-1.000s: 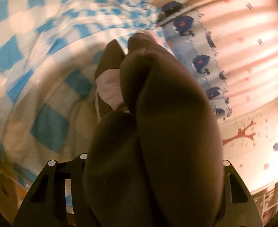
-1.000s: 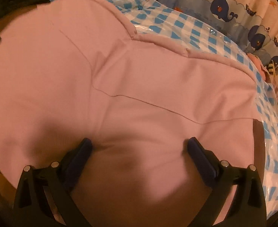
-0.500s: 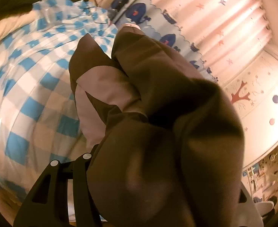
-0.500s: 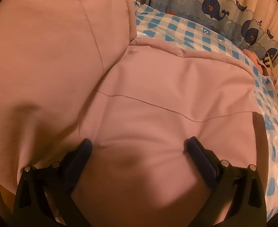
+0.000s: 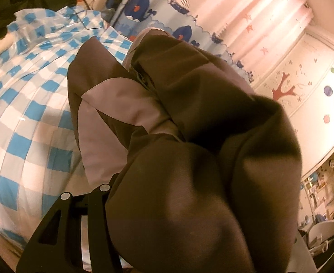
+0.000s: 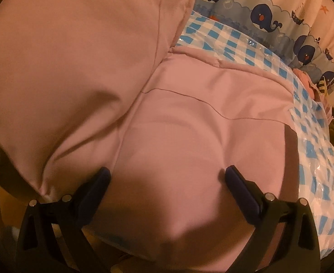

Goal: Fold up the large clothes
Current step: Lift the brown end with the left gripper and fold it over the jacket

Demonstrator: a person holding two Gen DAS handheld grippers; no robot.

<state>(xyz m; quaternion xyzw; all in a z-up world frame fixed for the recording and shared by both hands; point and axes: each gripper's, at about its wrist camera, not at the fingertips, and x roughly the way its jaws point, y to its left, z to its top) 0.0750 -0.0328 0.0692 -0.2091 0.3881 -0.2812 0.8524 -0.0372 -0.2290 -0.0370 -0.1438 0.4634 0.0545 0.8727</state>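
The left gripper (image 5: 171, 204) is clenched on a bunched fold of the garment (image 5: 189, 159), brown outside with pink lining showing, held up above the checked cover (image 5: 30, 113). The right gripper (image 6: 167, 175) has its fingers (image 6: 239, 182) spread wide, pressing down on the pink garment (image 6: 189, 113) lying on the same cover (image 6: 314, 159); it grasps nothing. A whale curtain (image 6: 269, 18) hangs behind

Both views sit close over the checked sheet (image 5: 30, 104): the left wrist view looks along its tool, half blocked by brown cloth (image 5: 189, 182), toward the whale curtain (image 5: 135, 6), while the right wrist view tilts steeply onto pink fabric (image 6: 189, 118), sharing sheet and curtain.
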